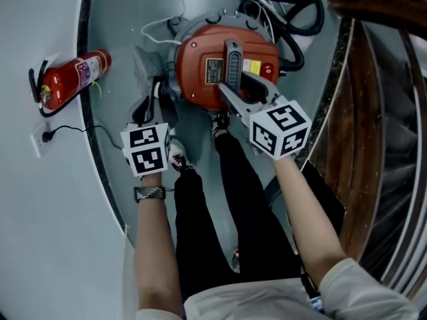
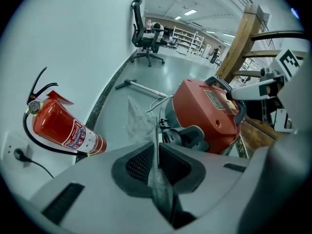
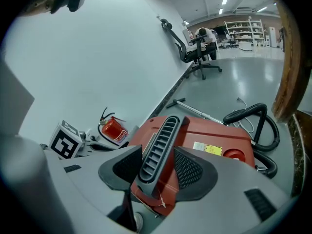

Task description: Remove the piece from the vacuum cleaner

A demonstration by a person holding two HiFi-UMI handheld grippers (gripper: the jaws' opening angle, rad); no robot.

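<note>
My left gripper (image 2: 157, 150) pinches the thin grey piece (image 2: 159, 186) beside the vacuum cleaner (image 1: 200, 79), upper centre; my right gripper (image 3: 157, 172) sits open around its handle (image 3: 161, 140). Unbraced, a tug may tear the piece.

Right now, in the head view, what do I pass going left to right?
wall socket → fire extinguisher → left gripper → vacuum cleaner → black hose → wooden beams
</note>
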